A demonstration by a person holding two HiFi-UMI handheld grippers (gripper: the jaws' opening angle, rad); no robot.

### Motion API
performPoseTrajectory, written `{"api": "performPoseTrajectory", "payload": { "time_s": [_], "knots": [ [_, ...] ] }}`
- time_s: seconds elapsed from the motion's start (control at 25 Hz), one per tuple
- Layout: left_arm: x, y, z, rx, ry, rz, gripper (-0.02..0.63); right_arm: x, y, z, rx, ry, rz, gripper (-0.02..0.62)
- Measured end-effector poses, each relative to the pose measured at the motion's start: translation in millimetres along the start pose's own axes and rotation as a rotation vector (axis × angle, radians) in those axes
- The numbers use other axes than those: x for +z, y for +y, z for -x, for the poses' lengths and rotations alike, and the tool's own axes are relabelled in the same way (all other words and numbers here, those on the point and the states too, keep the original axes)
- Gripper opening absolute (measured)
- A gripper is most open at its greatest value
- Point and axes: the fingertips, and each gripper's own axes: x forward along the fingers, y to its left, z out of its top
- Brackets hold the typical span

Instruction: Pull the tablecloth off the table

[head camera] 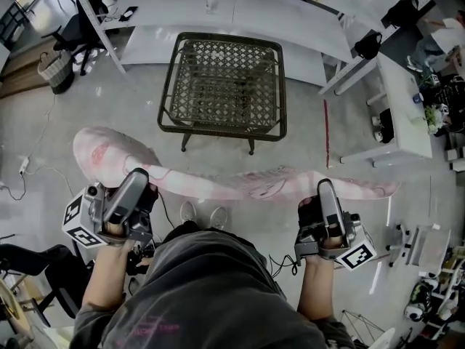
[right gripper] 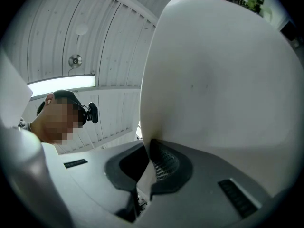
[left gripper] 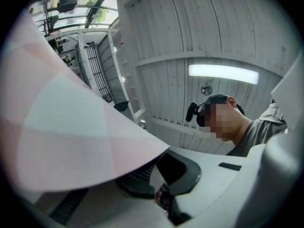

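Note:
The pink and white tablecloth hangs off the table as a long bunched band stretched between my two grippers, above the floor. The dark wicker-top table stands bare beyond it. My left gripper is shut on the cloth's left part, which balloons out past it. My right gripper is shut on the right part, with a tail trailing further right. In the left gripper view the checked tablecloth runs into the left gripper. In the right gripper view the tablecloth rises from the shut right gripper.
White desks line the back and another desk stands at the right. An office chair and a basket are at the far left. Cables lie on the floor. Both gripper views look up at the ceiling light.

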Motion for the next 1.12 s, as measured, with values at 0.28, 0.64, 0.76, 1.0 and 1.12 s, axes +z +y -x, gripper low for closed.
{"api": "performPoseTrajectory", "payload": {
  "time_s": [0.28,0.64,0.76,1.0,1.12],
  "knots": [
    [-1.0,8.8,-1.4,0.021,-0.01,0.003,0.0,1.2,-10.0,-4.8,0.002,-0.001,-0.018,0.005],
    [-2.5,19.3,-3.5,0.042,-0.008,0.01,0.0,-1.8,-21.7,-10.4,-0.006,0.004,-0.036,0.005],
    [-4.2,23.0,-5.7,0.047,-0.005,0.016,0.002,-2.1,-25.2,-12.1,-0.007,0.006,-0.045,0.005],
    [-8.8,29.3,-9.5,0.051,0.001,0.024,0.002,-1.0,-25.0,-19.6,0.005,0.002,-0.061,0.005],
    [-9.2,33.5,-10.1,0.053,0.005,0.028,0.0,-1.0,-27.6,-21.4,0.002,0.001,-0.061,0.005]
  ]
}}
